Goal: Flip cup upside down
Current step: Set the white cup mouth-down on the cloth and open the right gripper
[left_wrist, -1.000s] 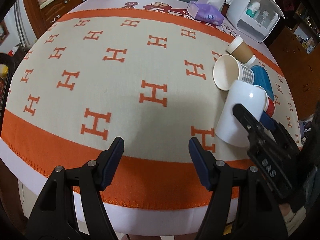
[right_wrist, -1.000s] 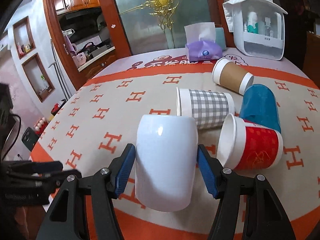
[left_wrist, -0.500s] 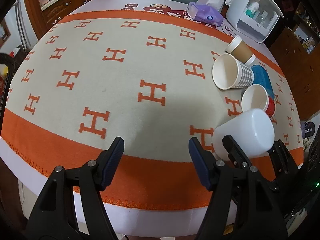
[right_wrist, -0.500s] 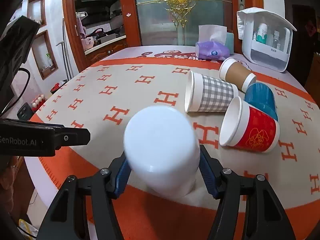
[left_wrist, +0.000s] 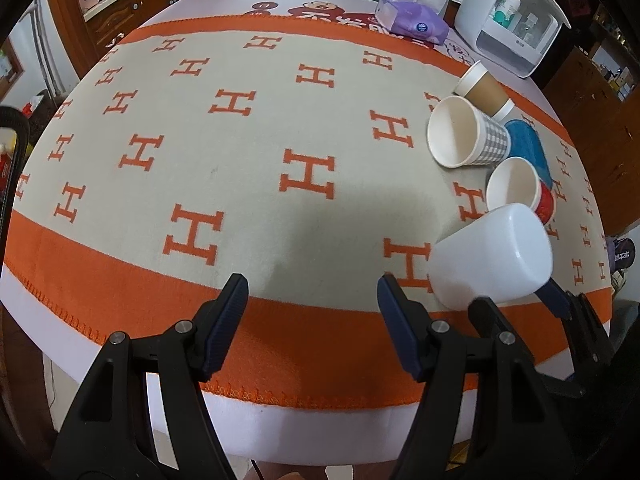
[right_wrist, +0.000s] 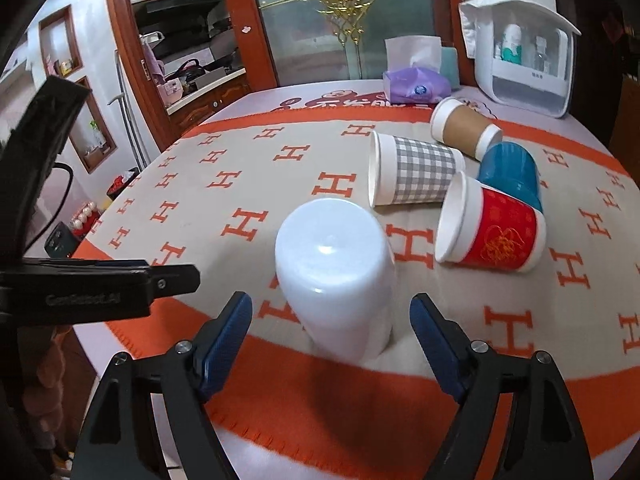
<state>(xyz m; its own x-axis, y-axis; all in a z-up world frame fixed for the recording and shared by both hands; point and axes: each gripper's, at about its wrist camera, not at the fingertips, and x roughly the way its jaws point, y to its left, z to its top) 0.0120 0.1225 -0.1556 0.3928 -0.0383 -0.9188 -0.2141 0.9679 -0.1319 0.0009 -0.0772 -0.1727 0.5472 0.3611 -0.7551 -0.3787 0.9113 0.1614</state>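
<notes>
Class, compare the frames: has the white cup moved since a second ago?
Yes. The white cup has been tipped from lying on its side to mouth-down on the blanket, beside the red cup, and the right gripper has opened.

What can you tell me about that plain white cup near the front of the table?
The white cup looks like smooth, glossy plastic, with no print or handle visible. It stands mouth down on the orange-and-cream blanket, closed base up, where the cream field meets the orange border. It looks slightly tilted, though the fisheye lens may cause that. The right gripper sits open around it, blue pads apart from its sides. No other cup touches it.
</notes>
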